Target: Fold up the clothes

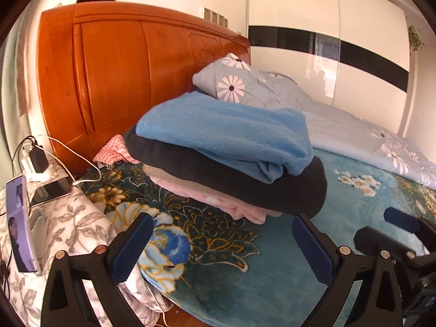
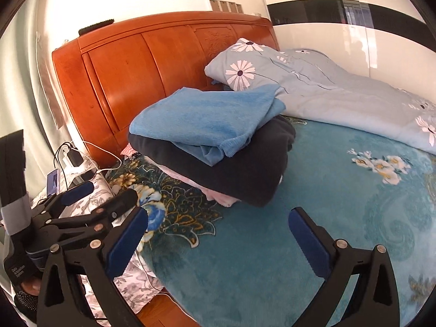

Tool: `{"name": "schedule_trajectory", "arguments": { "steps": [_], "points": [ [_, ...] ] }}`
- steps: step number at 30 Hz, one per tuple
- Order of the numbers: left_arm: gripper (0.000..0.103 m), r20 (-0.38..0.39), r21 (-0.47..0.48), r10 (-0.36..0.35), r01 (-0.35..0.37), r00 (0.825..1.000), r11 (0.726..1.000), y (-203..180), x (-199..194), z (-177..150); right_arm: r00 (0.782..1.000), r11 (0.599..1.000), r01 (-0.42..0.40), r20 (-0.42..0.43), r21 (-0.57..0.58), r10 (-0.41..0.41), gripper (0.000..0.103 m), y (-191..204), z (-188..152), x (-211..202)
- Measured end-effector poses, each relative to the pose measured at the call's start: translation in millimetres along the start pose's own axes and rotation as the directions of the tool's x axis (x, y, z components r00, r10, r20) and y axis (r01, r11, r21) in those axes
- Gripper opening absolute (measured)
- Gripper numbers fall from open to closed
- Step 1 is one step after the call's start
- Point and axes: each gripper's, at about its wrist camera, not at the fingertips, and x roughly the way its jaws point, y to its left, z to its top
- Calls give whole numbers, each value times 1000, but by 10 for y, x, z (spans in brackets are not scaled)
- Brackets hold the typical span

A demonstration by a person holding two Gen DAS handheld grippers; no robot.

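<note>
My left gripper [image 1: 220, 241] and right gripper [image 2: 218, 234] both gape wide, ribbed blue pads holding nothing. Just beyond them, on the plush teal floral blanket [image 2: 340, 204], sits a folded stack: fuzzy blue towel [image 1: 226, 133], dark fleece [image 1: 245, 182], pink garment [image 1: 239, 207].

— Left gripper [image 1: 222, 245]?
— Jaws spread wide, nothing between the blue pads [image 1: 313, 248], level and pointing forward.
— Right gripper [image 2: 218, 241]?
— Also gaping and holding nothing, just beside the left, both side by side.
</note>
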Motion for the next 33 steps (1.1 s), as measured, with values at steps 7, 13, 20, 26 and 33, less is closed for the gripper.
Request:
{"name": "schedule_trajectory", "arguments": {
  "steps": [7,13,20,26,33],
  "points": [
    [103,-41,42,53,-51,998,998,-117,-208,57,1000,999,30,-3,31,-30,103,43,-2,-260],
    [103,-104,29,74,-72,992,997,-151,-265,24,998,996,69,-8,53,-69,103,75,7,-457],
    [103,-122,32,87,-84,989,996,-190,-312,32,997,996,83,-11,15,-82,103,212,9,-554],
    [103,-119,31,87,-84,989,996,-205,-341,38,993,993,120,4,-15,-120,103,285,5,-632],
    [103,-118,41,97,-92,988,995,-242,-359,29,990,990,140,5,-19,-140,103,287,-8,-654]
  ]
}}
